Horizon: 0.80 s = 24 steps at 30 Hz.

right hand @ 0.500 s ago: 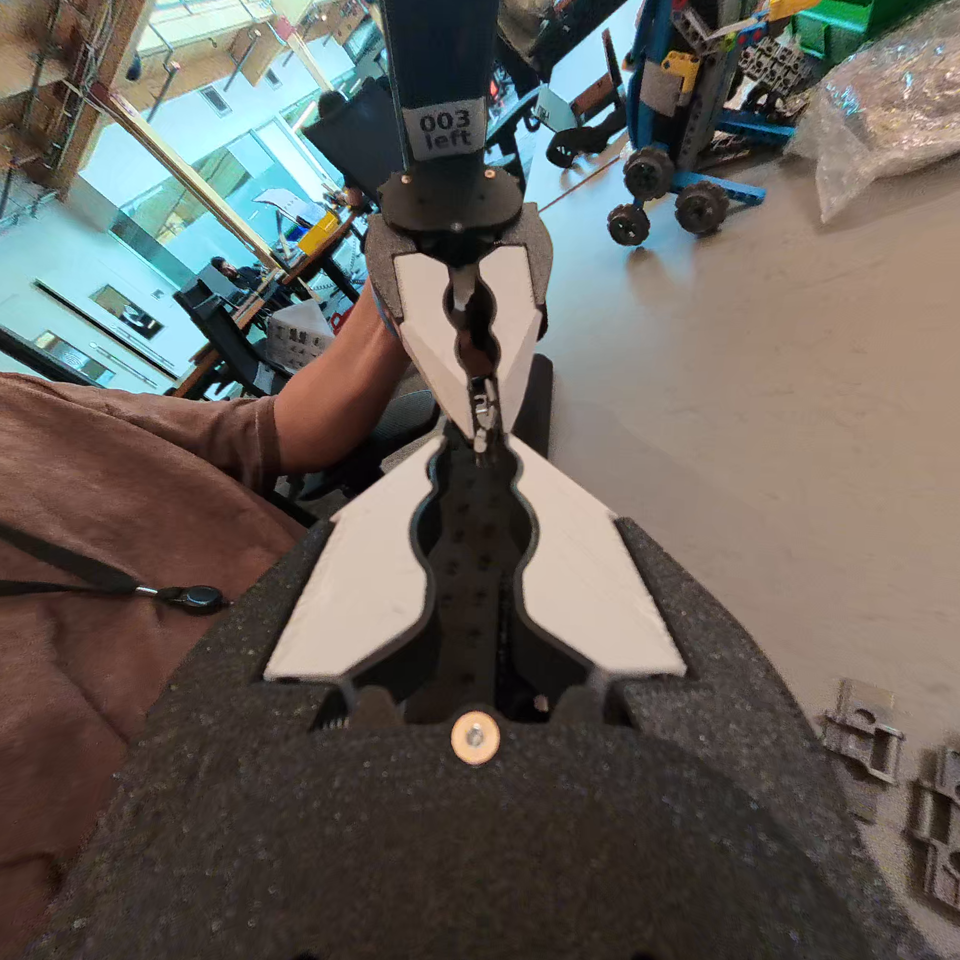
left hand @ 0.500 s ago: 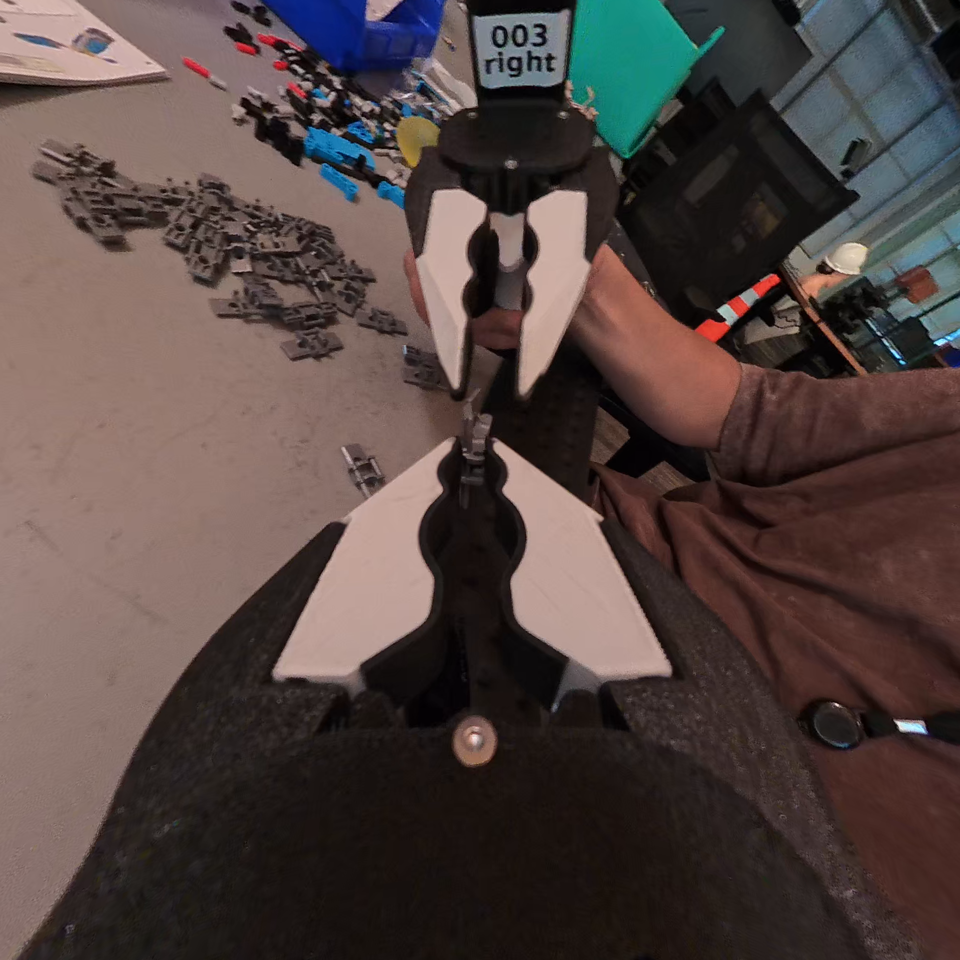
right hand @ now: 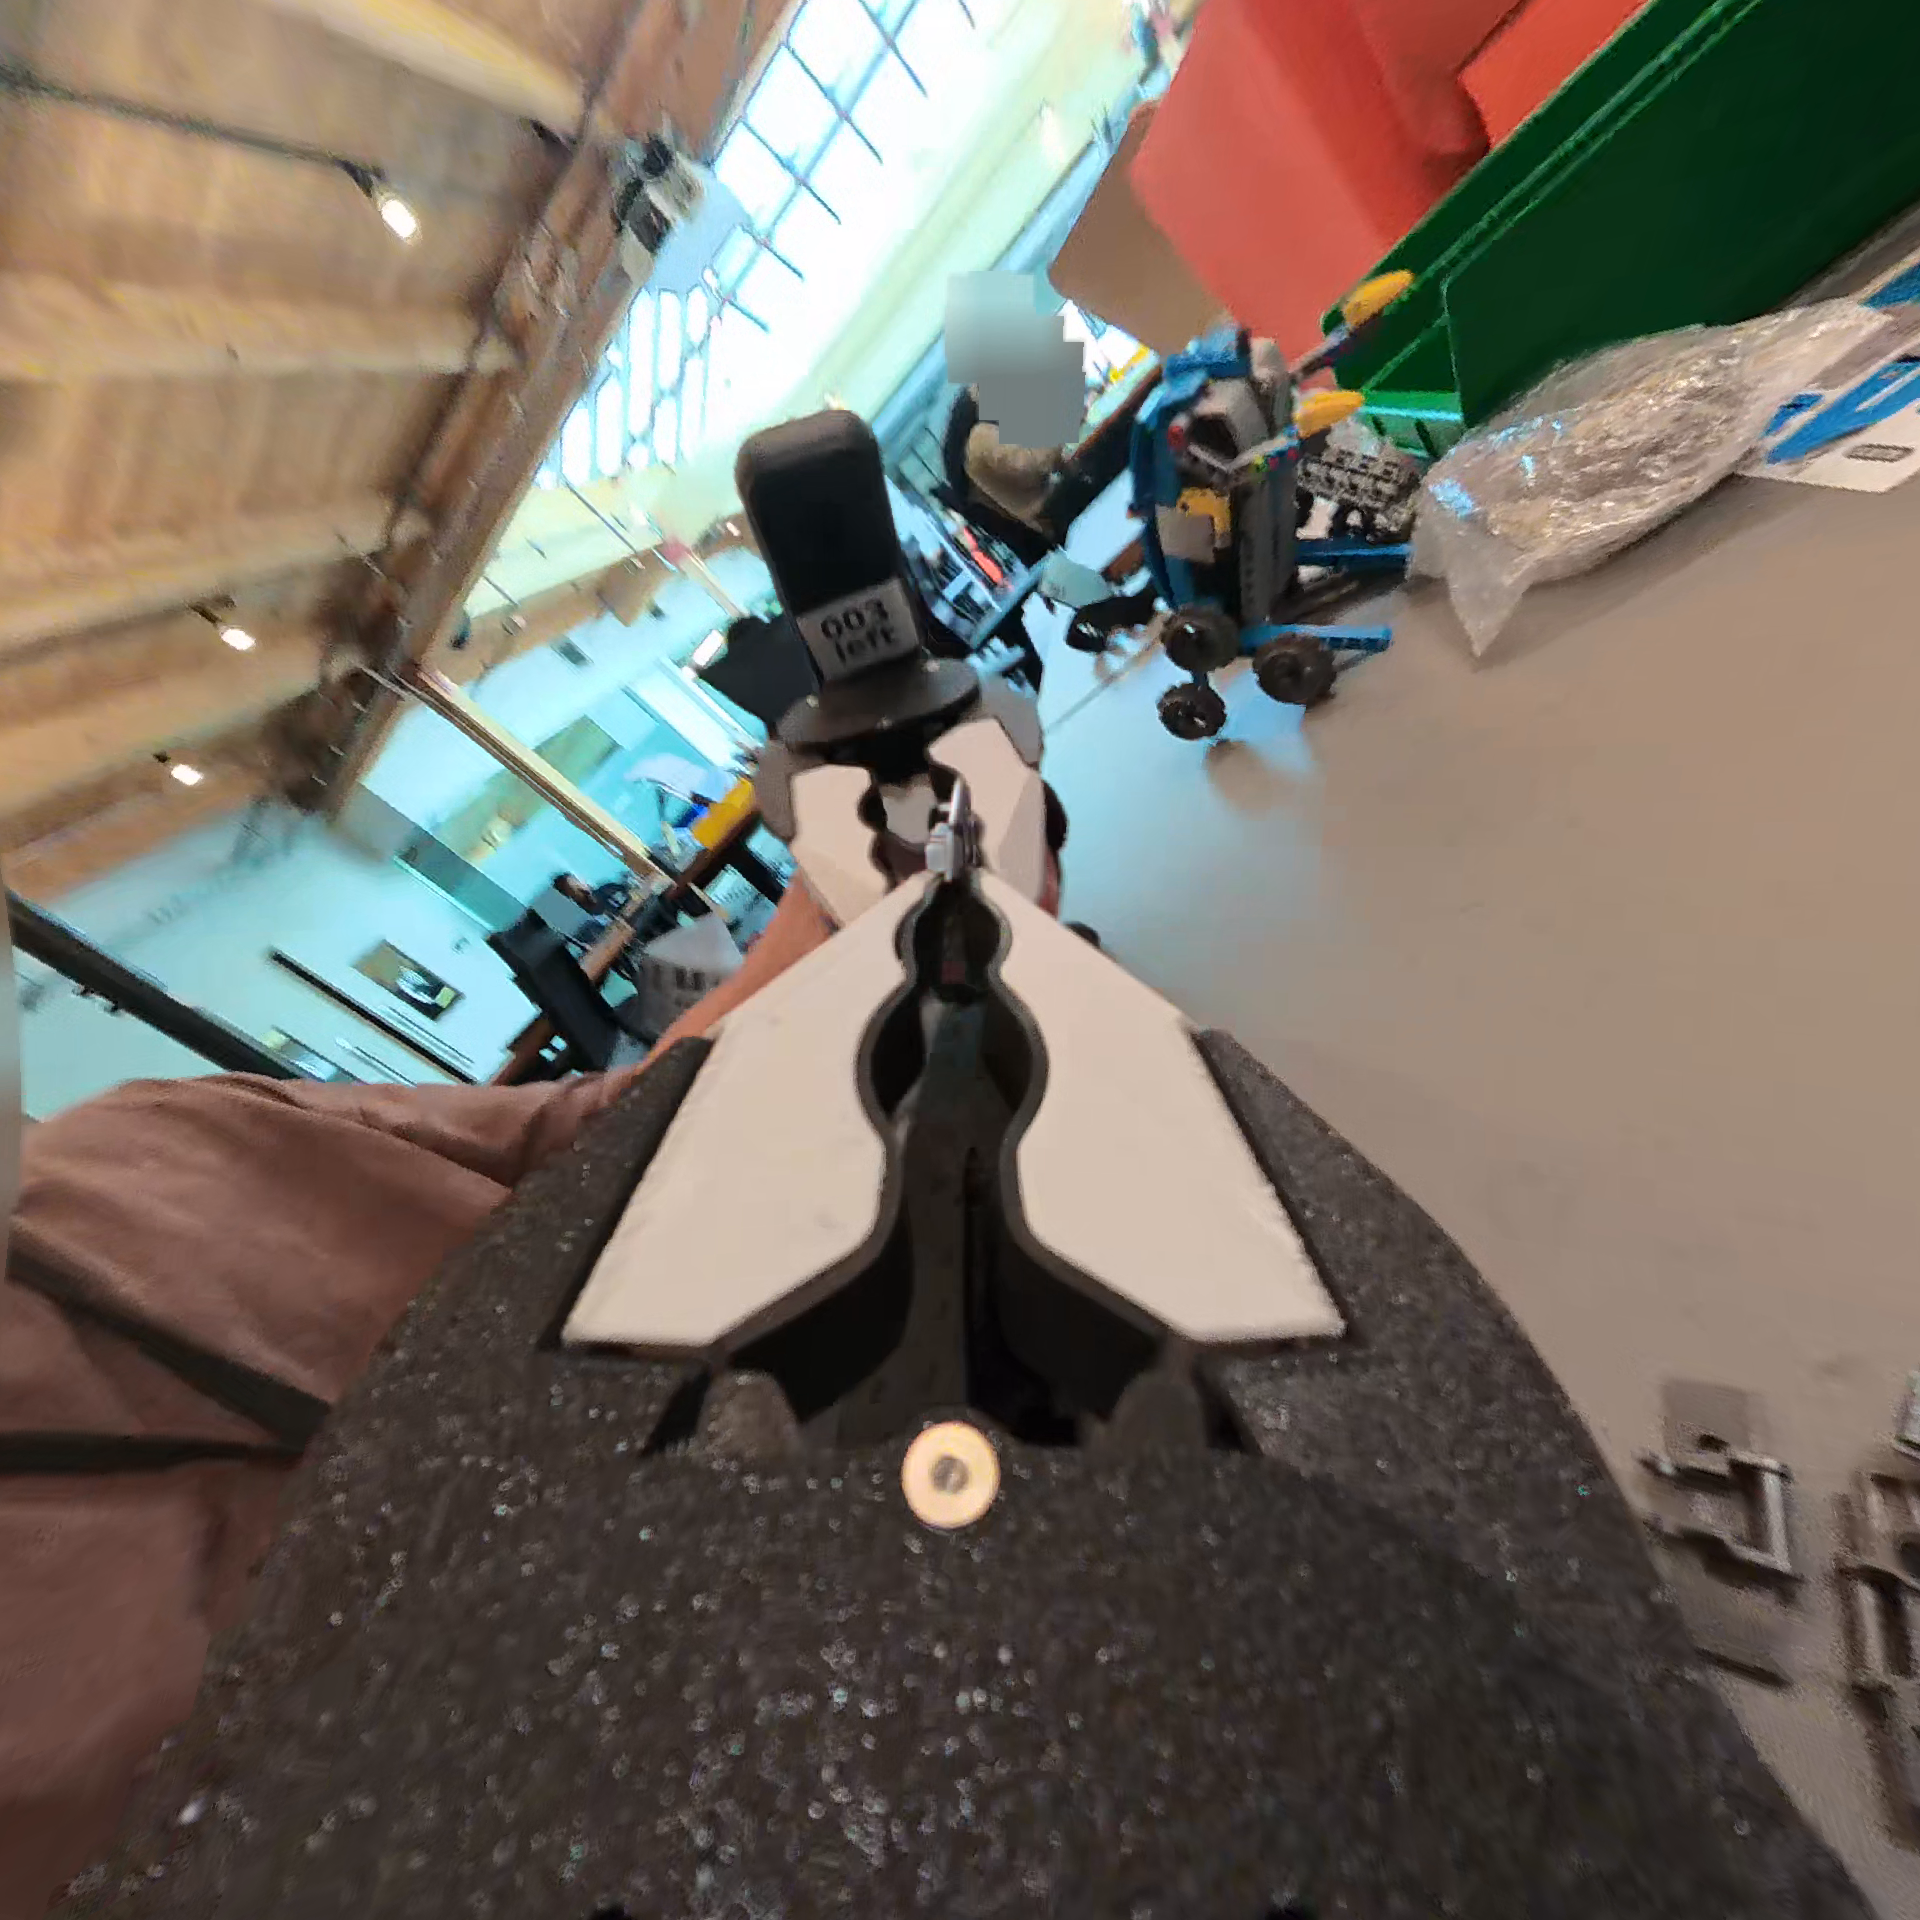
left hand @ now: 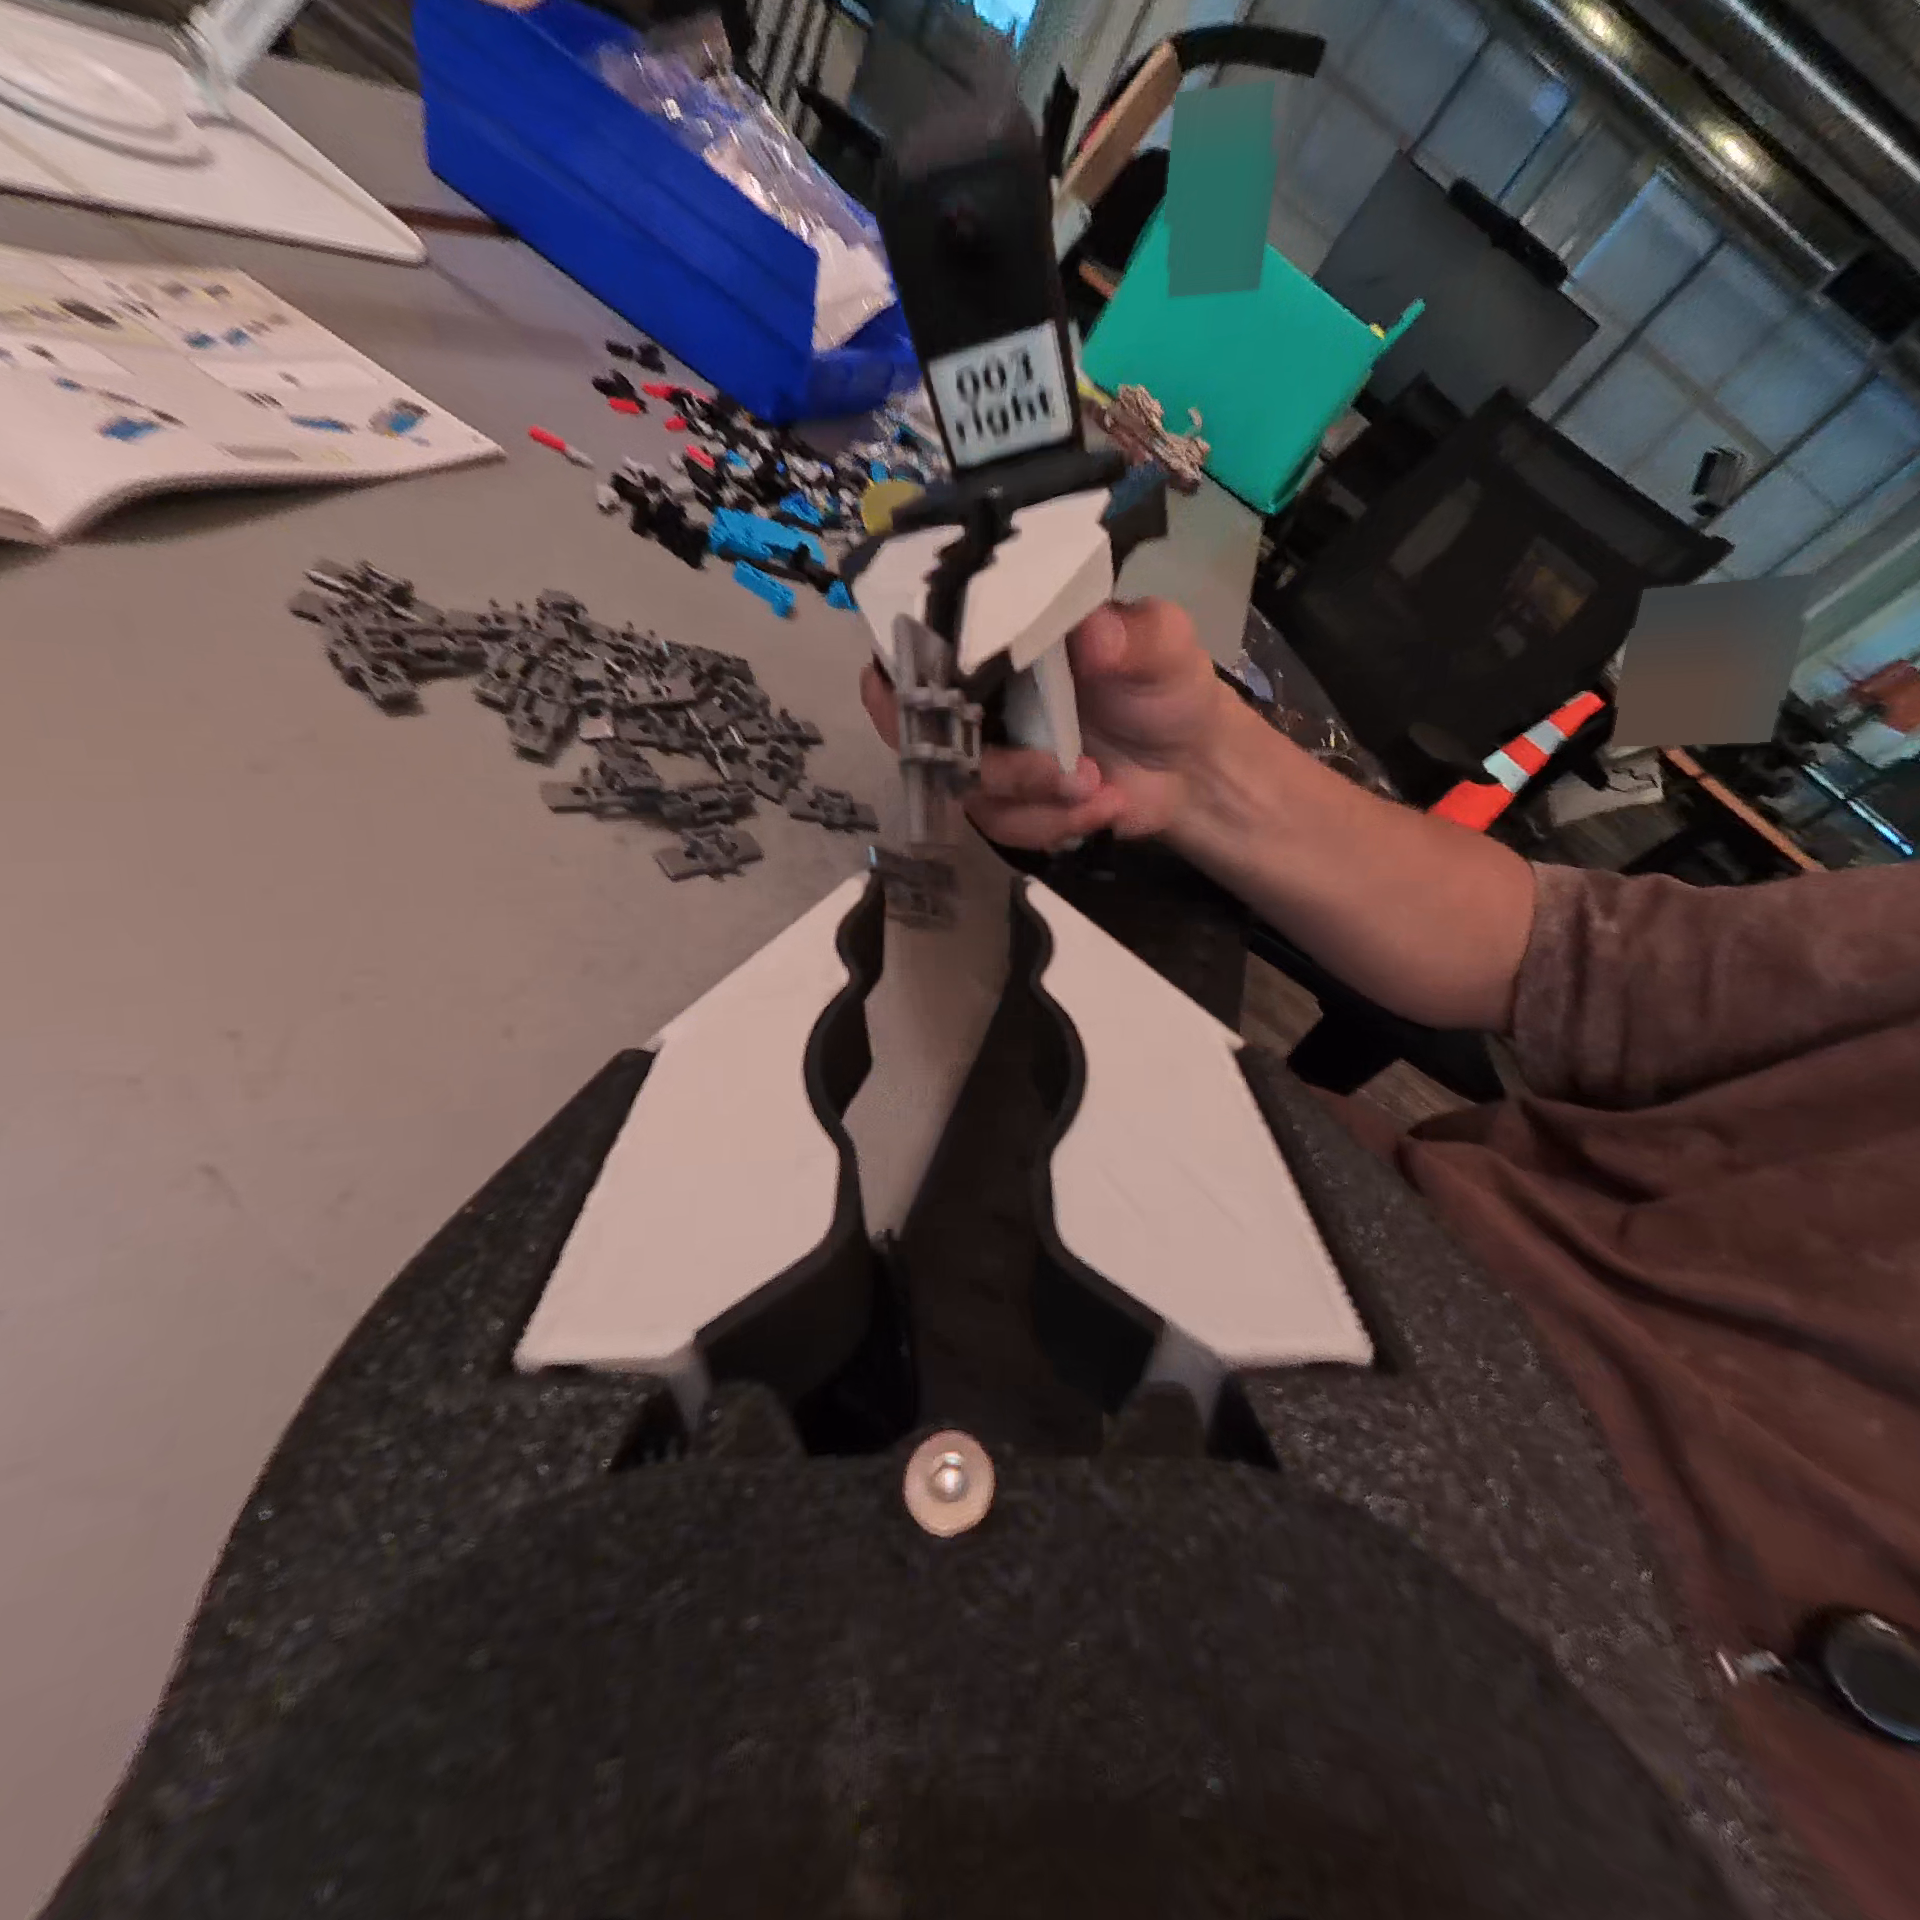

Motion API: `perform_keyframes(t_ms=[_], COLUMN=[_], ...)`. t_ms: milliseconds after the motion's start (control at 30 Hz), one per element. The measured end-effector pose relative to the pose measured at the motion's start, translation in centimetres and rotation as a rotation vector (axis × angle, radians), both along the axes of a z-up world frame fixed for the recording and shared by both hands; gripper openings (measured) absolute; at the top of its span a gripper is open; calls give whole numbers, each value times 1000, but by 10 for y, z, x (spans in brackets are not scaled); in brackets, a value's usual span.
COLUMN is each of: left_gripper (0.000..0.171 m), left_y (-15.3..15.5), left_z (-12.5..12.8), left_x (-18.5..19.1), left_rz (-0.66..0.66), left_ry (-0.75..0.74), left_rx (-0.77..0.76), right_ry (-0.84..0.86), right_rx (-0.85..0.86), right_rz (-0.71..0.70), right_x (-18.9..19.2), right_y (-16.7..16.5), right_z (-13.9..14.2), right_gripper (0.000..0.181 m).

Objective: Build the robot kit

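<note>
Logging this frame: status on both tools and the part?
Left tool open, holding nothing. Right tool shut on small grey link piece, held off the table. Pile of grey links beyond; gap between the tools clear.

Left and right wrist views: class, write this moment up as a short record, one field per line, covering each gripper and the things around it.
left gripper: open, nothing between its fingers
right gripper: shut on the grey link piece, which hangs from its tips
relation: tips face each other above the table, apart
nearest loose parts: pile of grey link pieces on the table
farther parts: black, blue and red small pieces
containers: blue bin
paper: open instruction booklet
background: blue wheeled model, green bin
</note>
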<state>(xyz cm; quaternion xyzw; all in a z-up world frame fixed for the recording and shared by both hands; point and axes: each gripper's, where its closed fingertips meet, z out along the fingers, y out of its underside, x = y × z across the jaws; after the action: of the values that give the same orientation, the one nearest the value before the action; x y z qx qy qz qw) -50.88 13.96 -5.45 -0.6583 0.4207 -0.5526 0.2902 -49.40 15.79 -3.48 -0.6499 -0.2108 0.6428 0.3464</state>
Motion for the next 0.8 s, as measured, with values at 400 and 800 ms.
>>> perform_keyframes(t_ms=[400,800], left_gripper=[2,2], left_y=[12,9], left_z=[4,-78], left_x=[0,-31], left_rz=[30,-56], left_ry=[-116,458], left_rx=[-43,356], right_ry=[12,-910], right_rx=[4,479], right_rz=[-28,86], right_x=[-4,-7], right_y=[3,-19], right_z=[-10,-111], right_gripper=[3,27])
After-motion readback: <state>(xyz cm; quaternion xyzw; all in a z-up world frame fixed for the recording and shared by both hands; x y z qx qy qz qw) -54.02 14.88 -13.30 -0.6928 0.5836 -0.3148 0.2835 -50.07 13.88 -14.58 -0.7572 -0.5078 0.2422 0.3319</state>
